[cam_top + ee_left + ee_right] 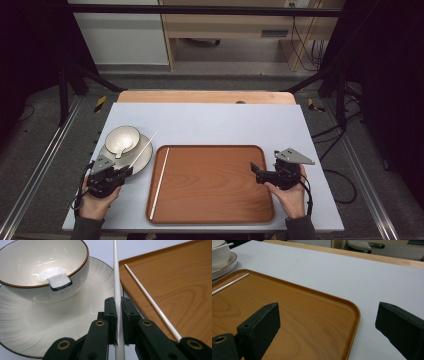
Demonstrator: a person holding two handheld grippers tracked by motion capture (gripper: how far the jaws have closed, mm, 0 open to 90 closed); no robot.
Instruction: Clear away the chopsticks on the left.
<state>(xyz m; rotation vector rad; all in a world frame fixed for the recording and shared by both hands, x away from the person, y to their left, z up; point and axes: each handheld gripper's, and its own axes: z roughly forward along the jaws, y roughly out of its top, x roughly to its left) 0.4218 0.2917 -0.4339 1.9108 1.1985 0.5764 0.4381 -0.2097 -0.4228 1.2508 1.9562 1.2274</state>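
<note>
**Q.** What did the left gripper hold, and where did it sit?

**A.** Its fingers were closed on a thin white chopstick, gripped near its lower end. The stick rose past the rim of the white plate and ran forward just beside the bowl, which stood on that plate at the left of the pale surface. A white spoon hung over the bowl's rim.

**Q.** And its partner?

**A.** A second chopstick lay flat along the left side of the wooden tray, well apart from the right gripper, whose fingers stood wide open over the tray's right edge, holding nothing.

**Q.** How would such a stick be expected to handle?

**A.** It appeared light, stiff and glossy (probably slippery under a hard pad). Held so close to one end, it would likely pivot or slide if the grip loosened; a hold nearer the middle would steady it. Because the stick is narrow, the pads would need to meet it squarely. The bowl and plate looked like glazed ceramic and therefore fragile, so the long free end called for care when swung near them.

**Q.** Where should the stick on the tray be taken?

**A.** Around mid-length, from above, since it lay flush against the wood and offered little to catch.
</note>
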